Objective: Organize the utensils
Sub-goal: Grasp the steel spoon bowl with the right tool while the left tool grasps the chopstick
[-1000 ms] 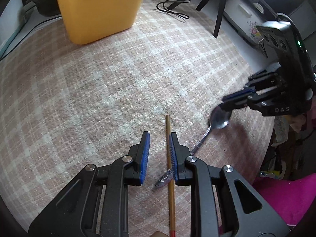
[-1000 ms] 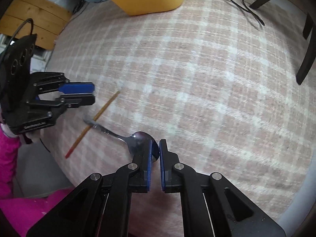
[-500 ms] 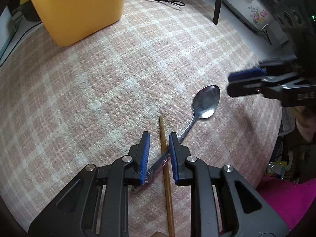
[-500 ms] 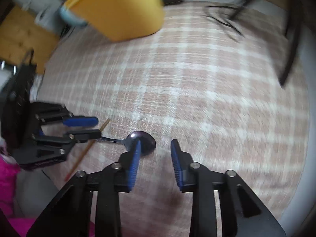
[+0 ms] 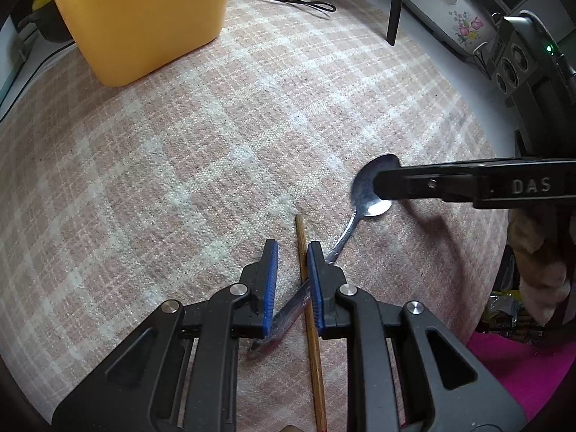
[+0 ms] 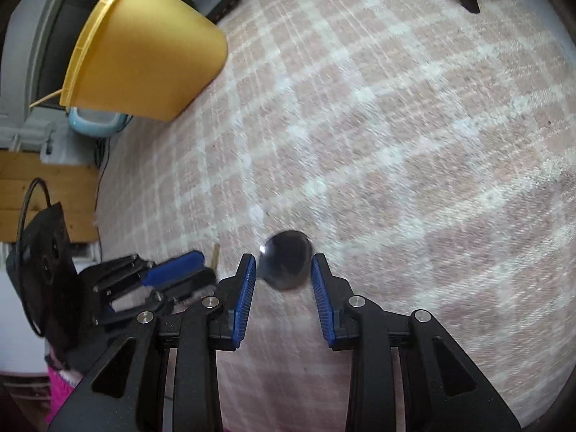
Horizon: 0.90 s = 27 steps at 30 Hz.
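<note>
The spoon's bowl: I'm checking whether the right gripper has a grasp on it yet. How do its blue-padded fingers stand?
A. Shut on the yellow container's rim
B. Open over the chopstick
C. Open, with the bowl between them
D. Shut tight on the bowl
C: in the right wrist view the right gripper is open, its pads standing apart on either side of the spoon bowl on the checked cloth.
</note>
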Each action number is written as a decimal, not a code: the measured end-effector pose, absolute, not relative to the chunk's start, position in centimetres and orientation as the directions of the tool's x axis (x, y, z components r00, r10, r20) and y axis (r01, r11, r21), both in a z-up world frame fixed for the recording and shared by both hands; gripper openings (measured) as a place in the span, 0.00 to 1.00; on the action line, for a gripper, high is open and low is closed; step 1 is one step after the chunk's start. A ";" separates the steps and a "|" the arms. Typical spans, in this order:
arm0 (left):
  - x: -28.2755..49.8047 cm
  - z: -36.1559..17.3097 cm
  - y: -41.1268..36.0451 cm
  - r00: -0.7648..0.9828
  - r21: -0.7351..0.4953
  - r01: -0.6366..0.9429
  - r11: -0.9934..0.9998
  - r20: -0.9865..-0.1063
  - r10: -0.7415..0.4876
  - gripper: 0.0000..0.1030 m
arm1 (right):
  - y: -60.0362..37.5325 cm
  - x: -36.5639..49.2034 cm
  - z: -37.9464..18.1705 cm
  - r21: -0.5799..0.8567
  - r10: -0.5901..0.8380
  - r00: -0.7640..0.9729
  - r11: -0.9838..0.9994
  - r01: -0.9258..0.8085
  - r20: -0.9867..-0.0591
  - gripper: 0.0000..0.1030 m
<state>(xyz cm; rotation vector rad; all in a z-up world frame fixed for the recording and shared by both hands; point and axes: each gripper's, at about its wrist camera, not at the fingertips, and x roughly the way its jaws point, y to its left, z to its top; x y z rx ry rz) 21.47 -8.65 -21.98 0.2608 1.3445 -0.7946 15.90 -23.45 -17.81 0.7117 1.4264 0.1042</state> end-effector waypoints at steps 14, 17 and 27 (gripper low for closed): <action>21.3 -20.6 -6.3 0.015 -0.317 0.617 0.721 -0.910 -0.414 0.17 | -20.4 18.1 -15.3 0.475 0.476 0.038 0.863 0.174 -0.879 0.02; 20.7 -20.2 -6.1 0.015 -0.330 0.607 0.723 -0.905 -0.425 0.17 | -23.2 17.3 -15.2 0.493 0.501 -0.002 0.853 0.171 -0.866 0.01; 16.6 -20.3 -9.1 -0.009 -0.302 0.611 0.732 -0.927 -0.375 0.17 | -27.1 14.8 -15.9 0.444 0.449 -0.116 0.894 0.066 -0.886 0.02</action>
